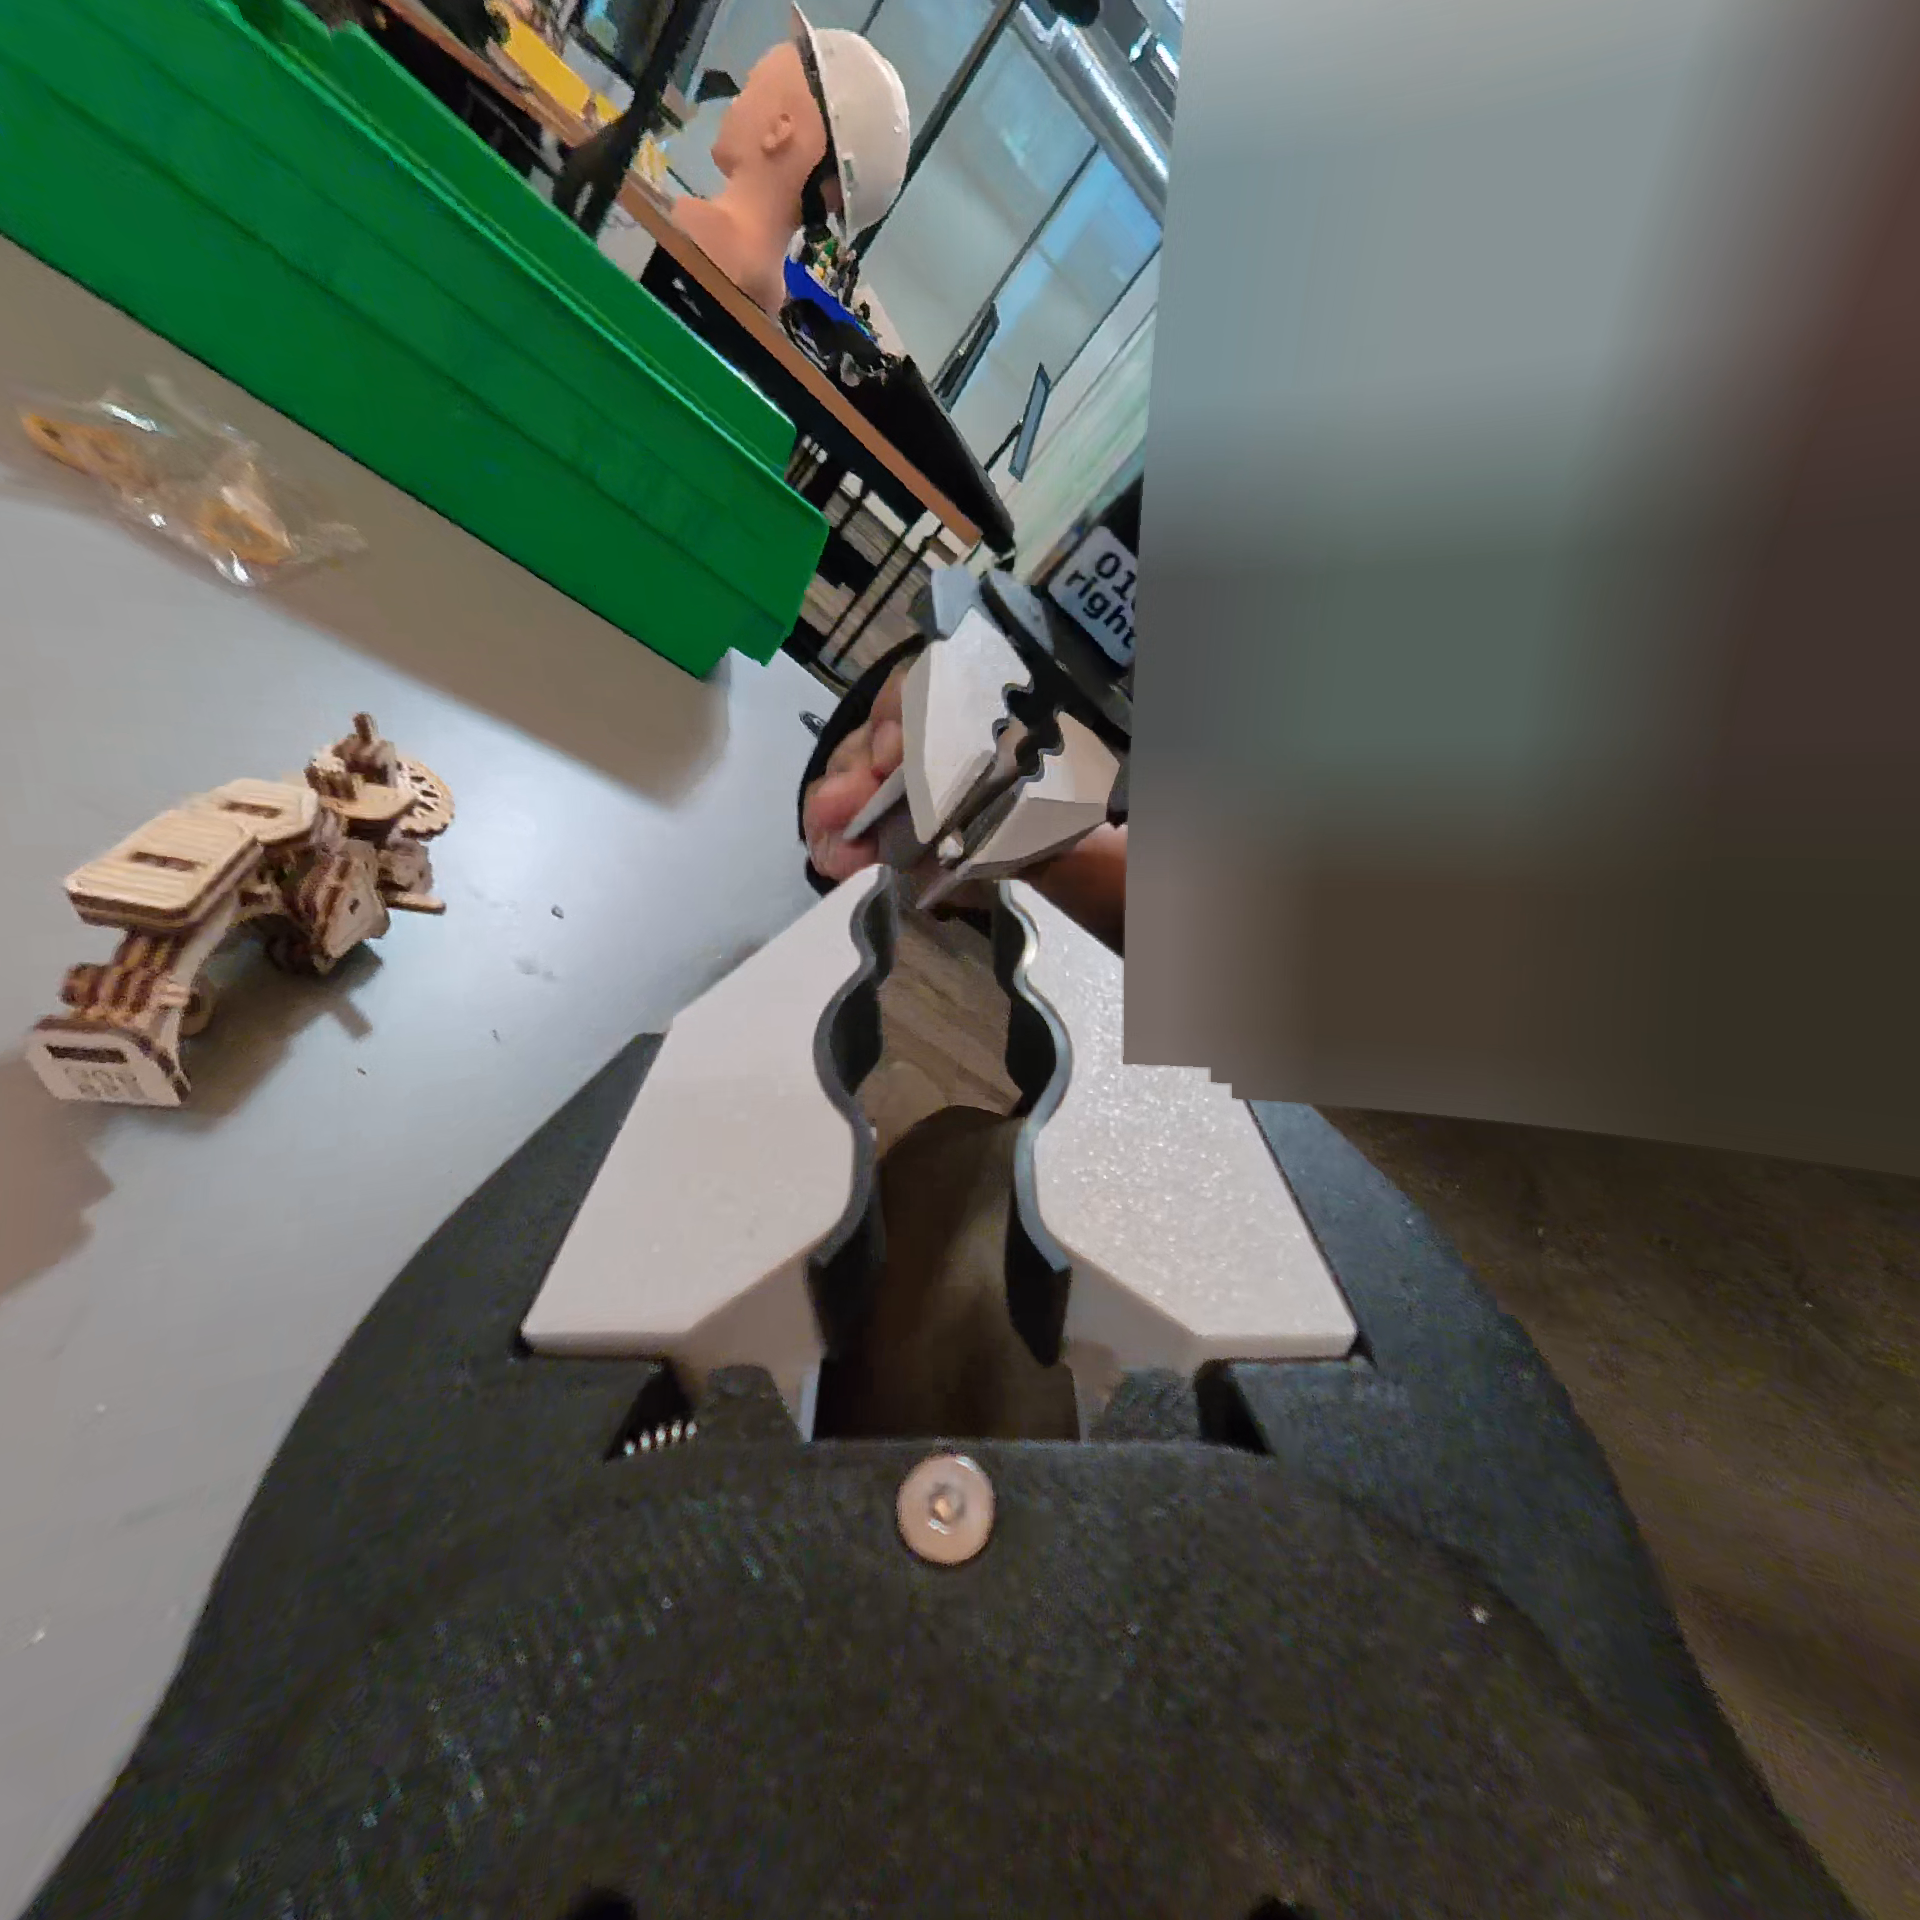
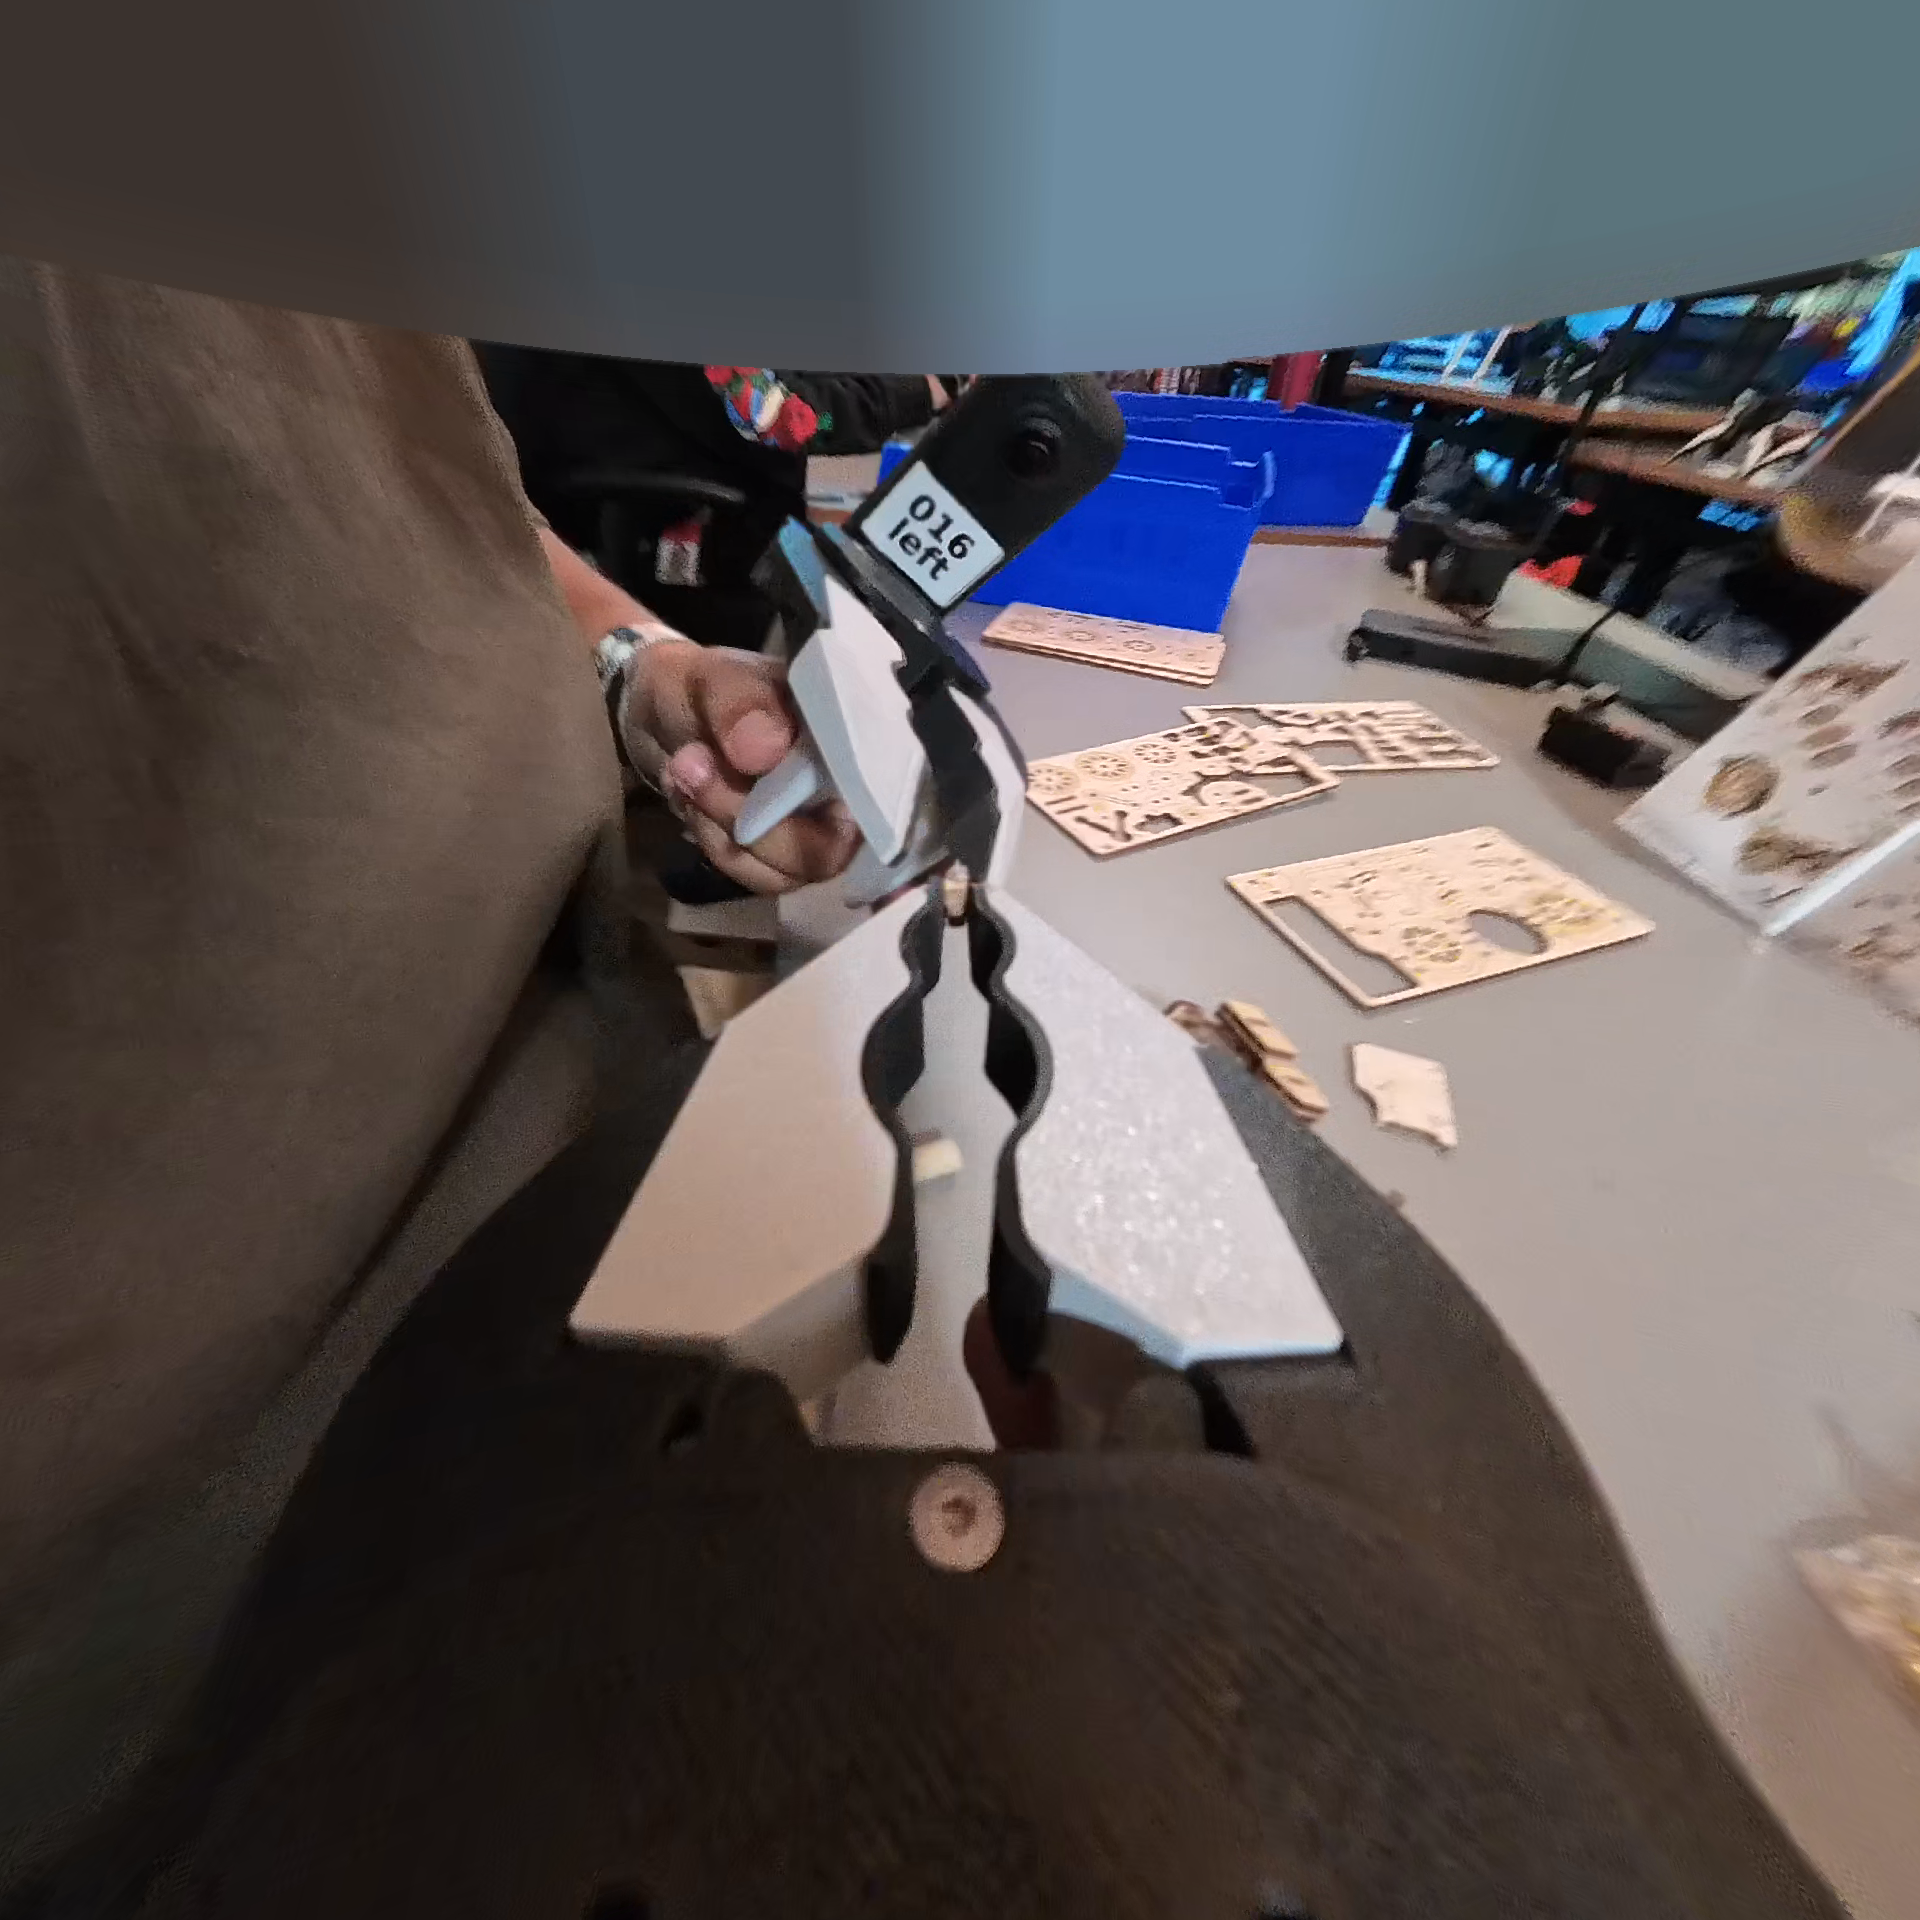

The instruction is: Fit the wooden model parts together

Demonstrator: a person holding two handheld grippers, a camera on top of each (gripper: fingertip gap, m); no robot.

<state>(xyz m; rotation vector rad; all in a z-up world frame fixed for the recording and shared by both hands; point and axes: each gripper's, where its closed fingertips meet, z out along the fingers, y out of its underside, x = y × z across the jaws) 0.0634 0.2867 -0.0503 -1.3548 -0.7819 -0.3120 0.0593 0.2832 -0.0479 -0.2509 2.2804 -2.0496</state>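
Observation:
In the right wrist view my right gripper (image 2: 954,916) has its jaws almost together, pinching a small wooden piece (image 2: 956,891) at the fingertips. My left gripper (image 2: 930,878) meets it tip to tip from above, held by a hand (image 2: 717,748). In the left wrist view my left gripper (image 1: 948,891) stands partly open with nothing visible between its fingers. The right gripper (image 1: 935,888) pokes its tips into that gap. A partly built wooden model (image 1: 229,904) lies on the grey table (image 1: 468,1039) to the left.
Green bins (image 1: 416,312) and a bag of wooden parts (image 1: 177,488) lie at the back left. Laser-cut wooden sheets (image 2: 1434,914) (image 2: 1174,779), loose pieces (image 2: 1262,1049) (image 2: 1403,1091), a blue bin (image 2: 1143,509) and an instruction sheet (image 2: 1808,769) are on the right. A person's brown shirt (image 2: 260,831) is close on the left.

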